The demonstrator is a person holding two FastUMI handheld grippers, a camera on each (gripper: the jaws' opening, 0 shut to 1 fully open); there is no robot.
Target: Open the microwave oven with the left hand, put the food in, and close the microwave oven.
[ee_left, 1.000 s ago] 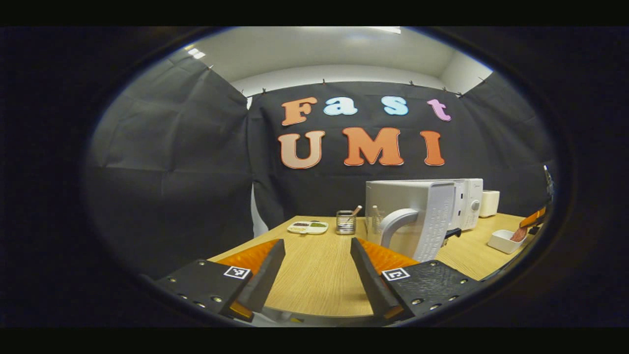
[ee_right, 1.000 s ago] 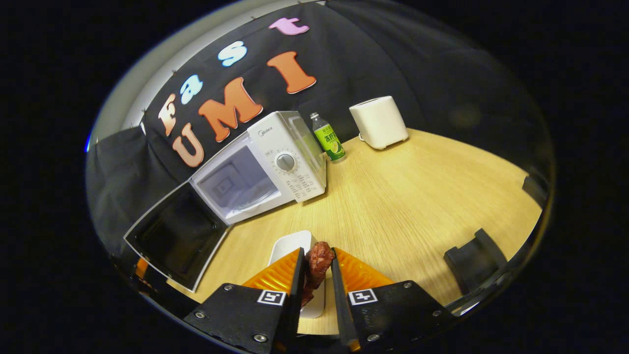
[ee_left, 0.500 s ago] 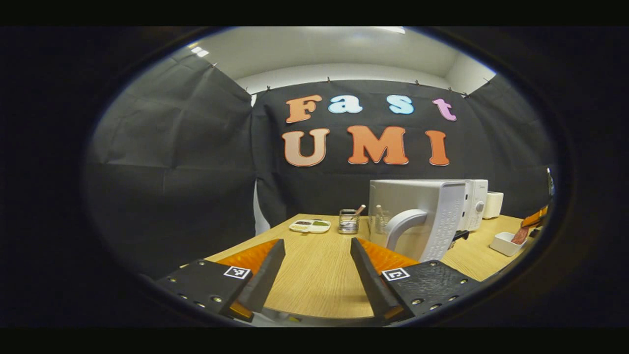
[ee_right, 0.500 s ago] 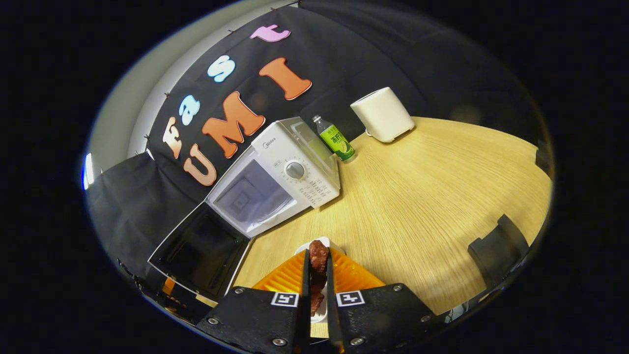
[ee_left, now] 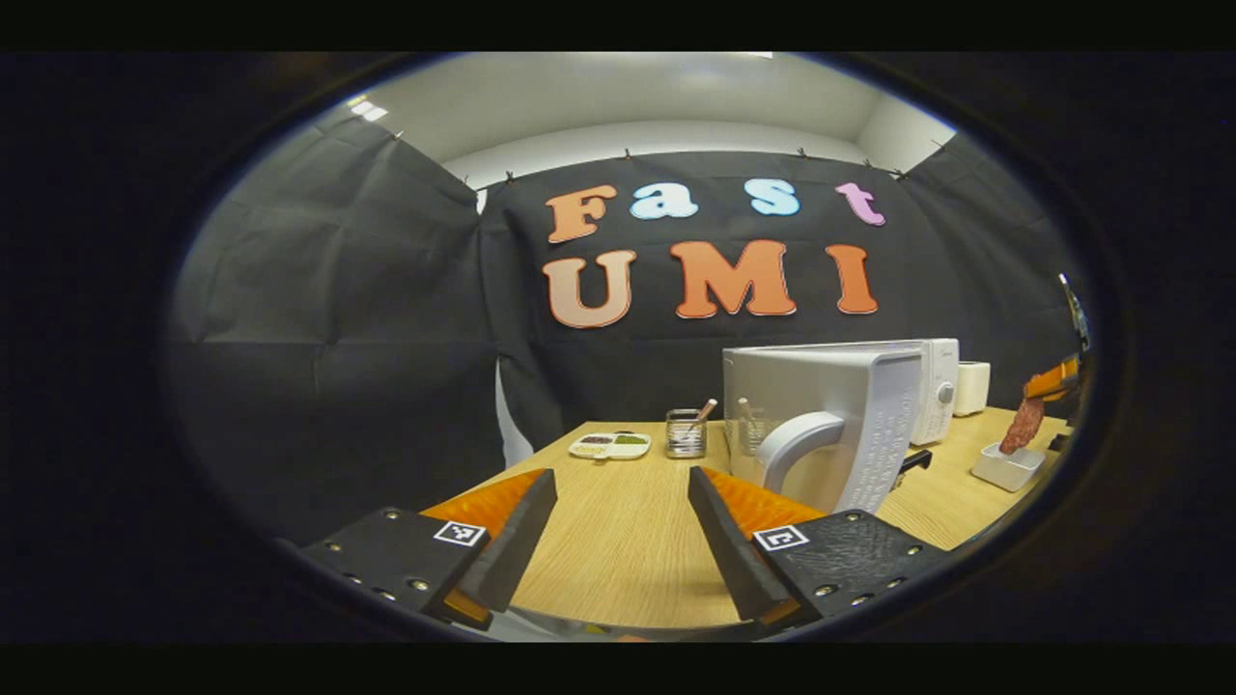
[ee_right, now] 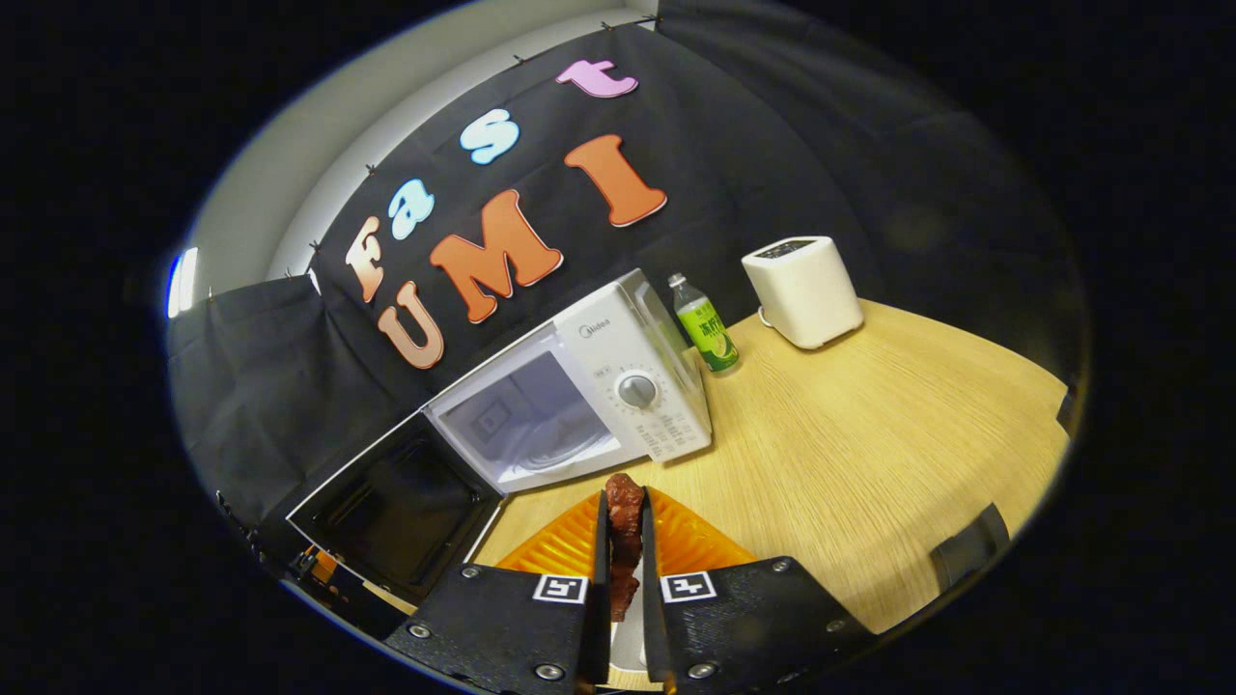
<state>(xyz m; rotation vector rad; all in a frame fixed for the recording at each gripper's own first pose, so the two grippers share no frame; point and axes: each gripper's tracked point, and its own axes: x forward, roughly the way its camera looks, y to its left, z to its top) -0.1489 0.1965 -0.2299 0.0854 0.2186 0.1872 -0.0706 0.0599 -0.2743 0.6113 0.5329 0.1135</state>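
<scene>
Table (ee_right: 869, 434) spans the lower right of the right gripper view. Microwave (ee_right: 618, 386) sits mid-frame, its door (ee_right: 396, 512) swung wide to lower left, cavity (ee_right: 531, 415) exposed and ready for loading. My right gripper (ee_right: 623, 541), bottom centre, is clamped narrow on the food (ee_right: 625, 507), a reddish strip pinched upright so it clears the white dish (ee_left: 1007, 466) at right of the left gripper view. My left gripper (ee_left: 618, 526) hangs wide apart, holding nothing, parked beside the door handle (ee_left: 797, 444), I judge for closing.
</scene>
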